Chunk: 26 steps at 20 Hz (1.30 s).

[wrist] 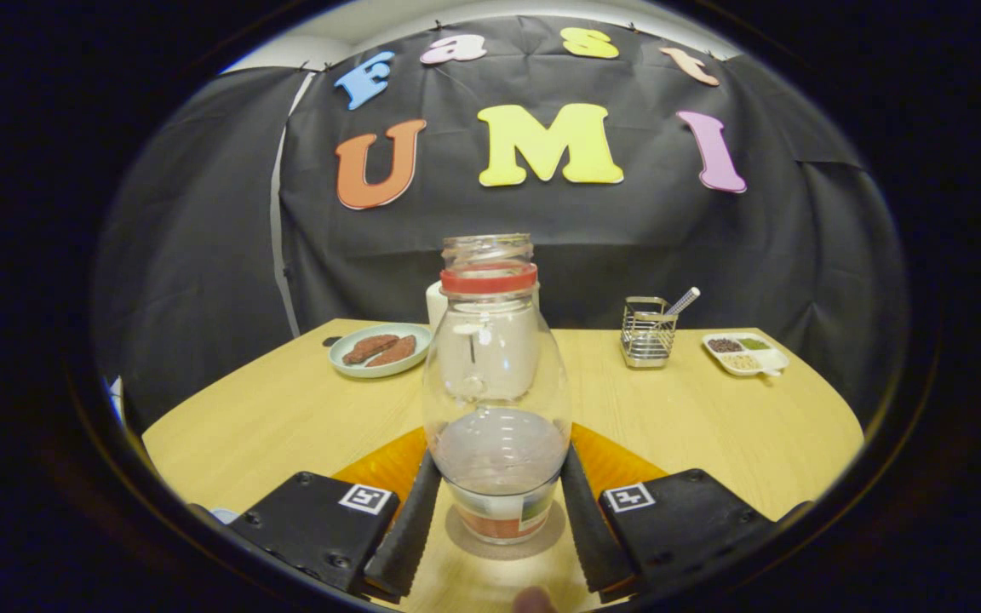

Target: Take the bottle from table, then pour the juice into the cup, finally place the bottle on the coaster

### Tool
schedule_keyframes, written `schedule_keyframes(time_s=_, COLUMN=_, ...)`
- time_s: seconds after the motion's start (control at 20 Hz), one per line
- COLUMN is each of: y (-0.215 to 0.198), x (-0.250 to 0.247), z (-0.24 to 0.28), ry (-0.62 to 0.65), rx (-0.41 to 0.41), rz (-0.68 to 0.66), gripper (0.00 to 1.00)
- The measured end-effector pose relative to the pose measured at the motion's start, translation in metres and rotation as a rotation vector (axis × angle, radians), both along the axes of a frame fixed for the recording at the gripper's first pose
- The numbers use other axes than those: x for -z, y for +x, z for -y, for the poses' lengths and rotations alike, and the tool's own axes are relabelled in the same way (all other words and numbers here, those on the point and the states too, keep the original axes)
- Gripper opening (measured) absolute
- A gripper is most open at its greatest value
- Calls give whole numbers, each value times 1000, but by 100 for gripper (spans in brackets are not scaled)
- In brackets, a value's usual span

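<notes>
I had the claw [497,519] clamped on the bottle [496,400], a finger pressed to each side of its base. The bottle stood upright over the coaster [618,464] on the desk [269,417]. Behind the bottle, a plate [380,349].

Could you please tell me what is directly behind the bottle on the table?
Seen through the clear bottle, held between the gripper fingers, a white cup stands just behind it. Most of the cup is blurred by the glass; its contents cannot be seen.

Tongs [497,502] level and forward-pointing, both fingers [410,528] pressed against opposite sides of the bottle [496,383].
</notes>
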<state>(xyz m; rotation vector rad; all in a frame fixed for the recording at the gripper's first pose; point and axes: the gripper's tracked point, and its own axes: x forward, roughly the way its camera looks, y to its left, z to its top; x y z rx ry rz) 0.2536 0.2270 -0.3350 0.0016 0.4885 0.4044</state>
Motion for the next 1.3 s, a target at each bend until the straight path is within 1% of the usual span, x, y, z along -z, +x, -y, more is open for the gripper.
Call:
schedule_keyframes(time_s=0.25, y=-1, x=1, z=-3, ry=-2, rx=-10, rz=37, gripper=79)
schedule_keyframes(time_s=0.85, y=-6, x=2, z=2, ry=-4, rx=13, rz=21, gripper=92)
schedule_keyframes(time_s=1.0, y=-10, x=-3, z=1, ry=3, rx=13, rz=21, gripper=95)
schedule_keyframes(time_s=1.3, y=-21, x=-30, z=1, ry=0, rx=10, rz=71, gripper=100)
